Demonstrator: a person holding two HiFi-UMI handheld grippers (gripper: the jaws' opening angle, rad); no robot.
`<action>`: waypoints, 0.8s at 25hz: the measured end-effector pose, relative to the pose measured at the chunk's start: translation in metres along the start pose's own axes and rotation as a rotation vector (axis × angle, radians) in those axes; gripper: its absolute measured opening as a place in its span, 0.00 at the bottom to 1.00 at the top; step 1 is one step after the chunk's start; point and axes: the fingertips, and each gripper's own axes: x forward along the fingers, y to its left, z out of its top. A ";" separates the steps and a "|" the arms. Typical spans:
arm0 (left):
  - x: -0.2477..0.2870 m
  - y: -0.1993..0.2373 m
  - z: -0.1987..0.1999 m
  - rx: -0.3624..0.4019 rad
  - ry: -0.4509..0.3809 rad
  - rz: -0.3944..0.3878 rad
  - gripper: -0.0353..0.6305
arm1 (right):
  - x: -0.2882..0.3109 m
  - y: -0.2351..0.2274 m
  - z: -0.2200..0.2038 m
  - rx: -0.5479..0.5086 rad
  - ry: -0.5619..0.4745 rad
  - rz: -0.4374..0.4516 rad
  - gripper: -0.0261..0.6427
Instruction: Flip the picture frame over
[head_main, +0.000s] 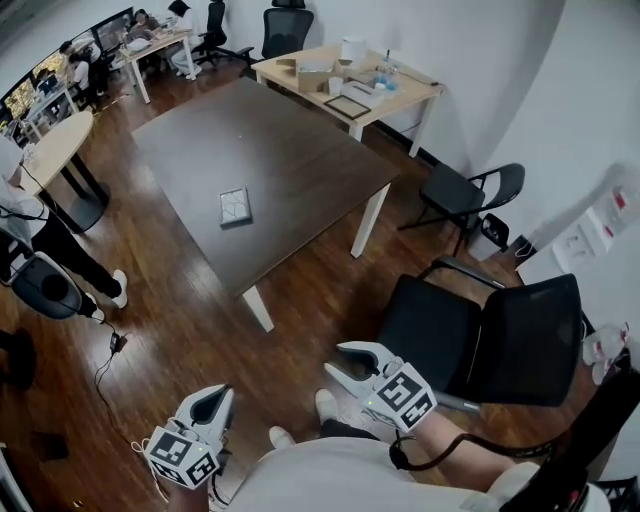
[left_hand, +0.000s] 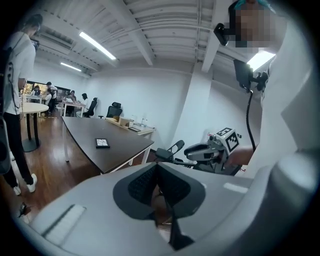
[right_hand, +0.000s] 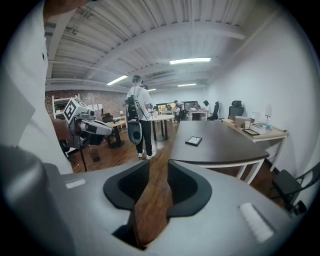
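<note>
The picture frame (head_main: 235, 206) lies flat on the dark brown table (head_main: 300, 165), near the table's middle and far from both grippers. It shows small in the left gripper view (left_hand: 102, 143) and in the right gripper view (right_hand: 193, 141). My left gripper (head_main: 220, 398) hangs low at the bottom left over the wood floor, shut on nothing, pads meeting (left_hand: 159, 182). My right gripper (head_main: 338, 360) is held in front of the person's body beside a black chair, and it is open, with floor showing between its jaws (right_hand: 157, 172).
A black office chair (head_main: 480, 335) stands right beside the right gripper. A folding chair (head_main: 465, 195) sits past the table's right corner. A light wooden table (head_main: 400, 100) at the back holds boxes and another frame. A person (head_main: 40, 240) stands at the left near a round table (head_main: 55, 150).
</note>
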 end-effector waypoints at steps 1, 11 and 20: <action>-0.005 0.003 -0.001 0.001 -0.005 -0.003 0.05 | 0.001 0.005 0.003 -0.007 0.000 -0.004 0.22; -0.043 0.026 -0.031 0.008 -0.027 -0.021 0.05 | 0.015 0.056 0.006 -0.053 -0.007 -0.032 0.21; -0.066 0.031 -0.048 0.002 -0.039 -0.020 0.05 | 0.022 0.085 0.006 -0.087 0.020 -0.022 0.21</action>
